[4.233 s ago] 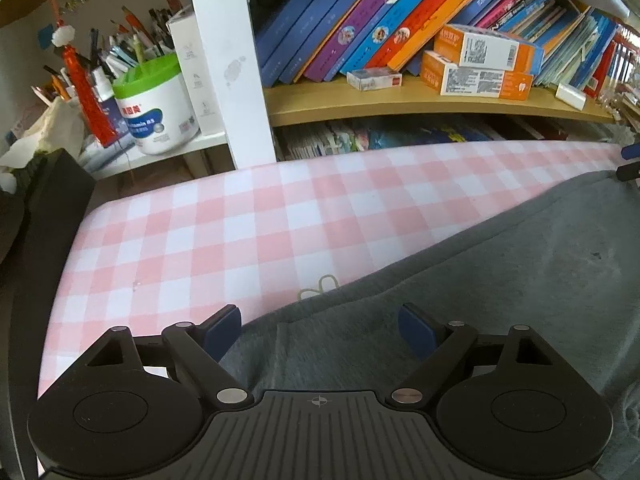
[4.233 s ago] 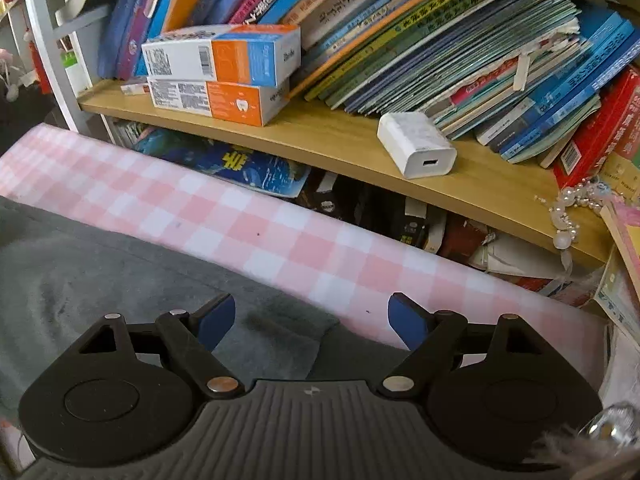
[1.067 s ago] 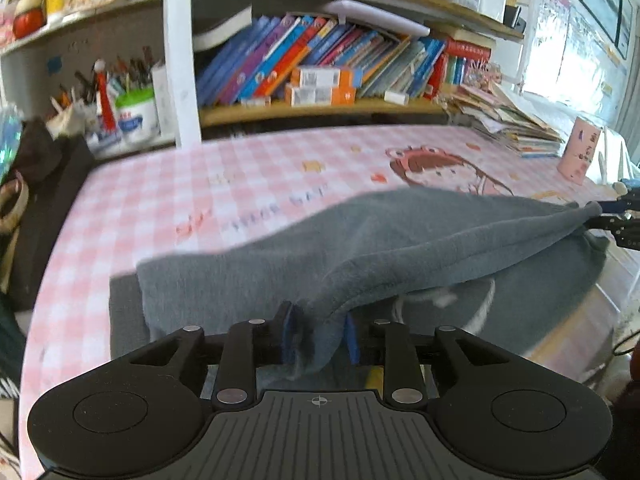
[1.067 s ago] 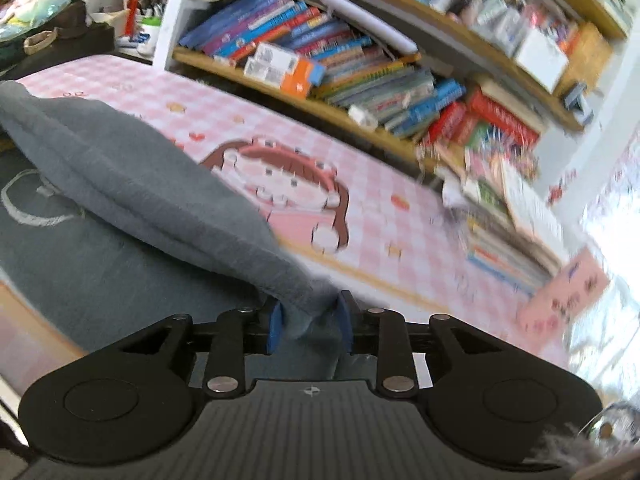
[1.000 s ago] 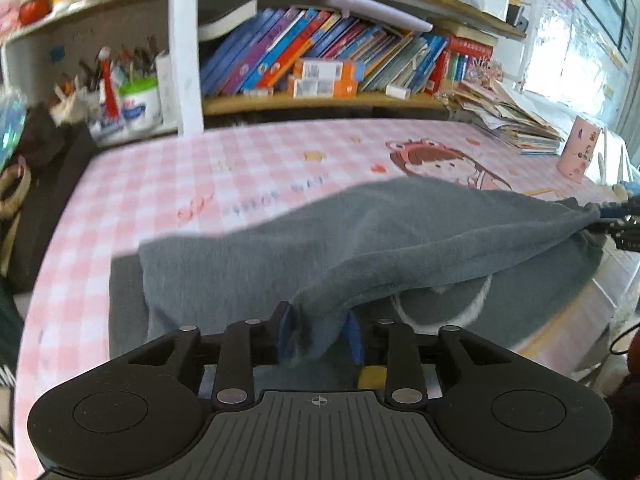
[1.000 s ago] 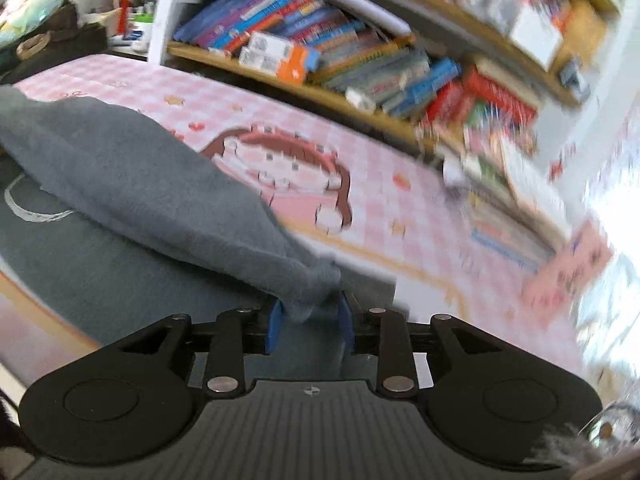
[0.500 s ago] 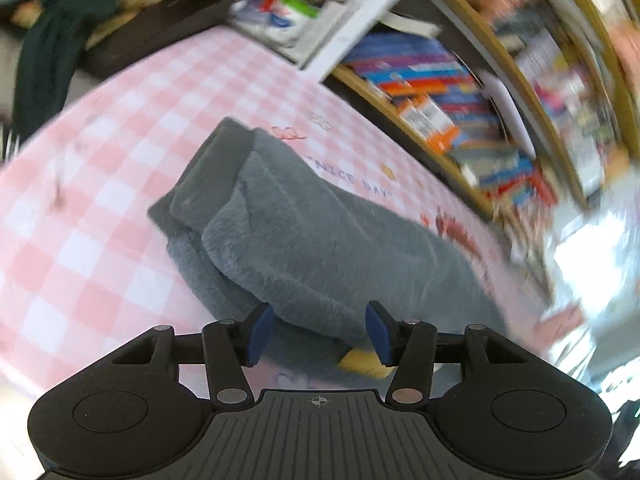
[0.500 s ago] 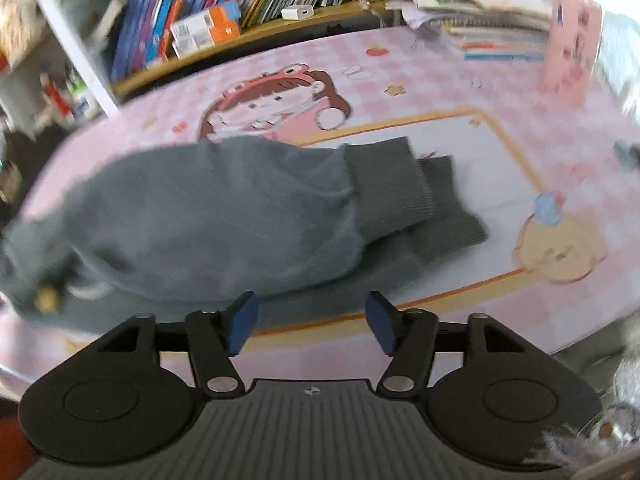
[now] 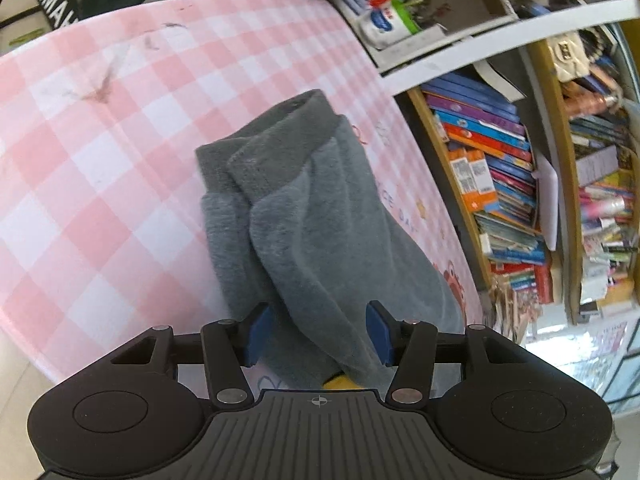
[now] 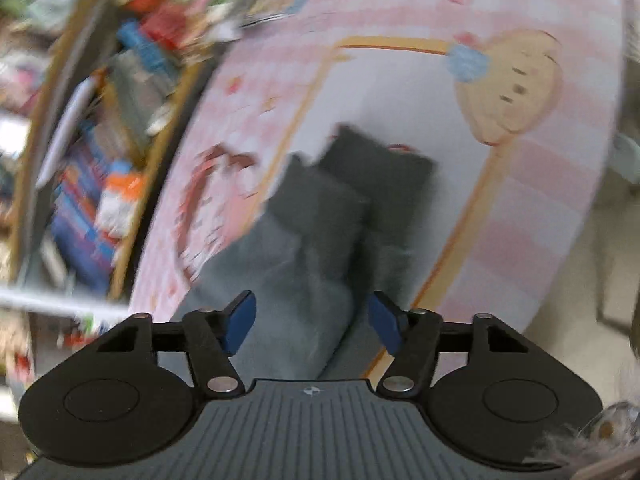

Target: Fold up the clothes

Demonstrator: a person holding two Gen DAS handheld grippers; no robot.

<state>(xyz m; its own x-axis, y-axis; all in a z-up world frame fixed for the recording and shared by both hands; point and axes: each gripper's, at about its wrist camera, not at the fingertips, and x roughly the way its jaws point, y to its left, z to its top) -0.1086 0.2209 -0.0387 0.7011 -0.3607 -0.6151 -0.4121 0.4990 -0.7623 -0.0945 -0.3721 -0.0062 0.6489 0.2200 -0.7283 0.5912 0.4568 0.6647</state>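
Grey garment [image 9: 320, 220] lies folded ahead of left gripper [image 9: 318, 334], jaws apart, not pressing cloth. Right gripper [image 10: 312, 322] tilted down, unclamped jaws closing over garment end.

Grey garment on pink-and-white checked cloth

The garment [image 9: 320, 216] is seen in mid grey, with a darker grey ribbed cuff [image 9: 288, 120]; a small yellow patch [image 9: 338, 382] is shown at its near edge. The cloth [image 9: 120, 128] is checked in pink and white, marked with faint dark smudges, and in the right view a white panel [image 10: 384, 92] framed in orange is printed on it, with a tan cartoon face [image 10: 516, 88] bearing a blue bow. Blue pads [image 9: 256, 328] are carried on black fingers of both grippers. Book spines [image 9: 488, 140] are shown in blue, purple, red and orange.
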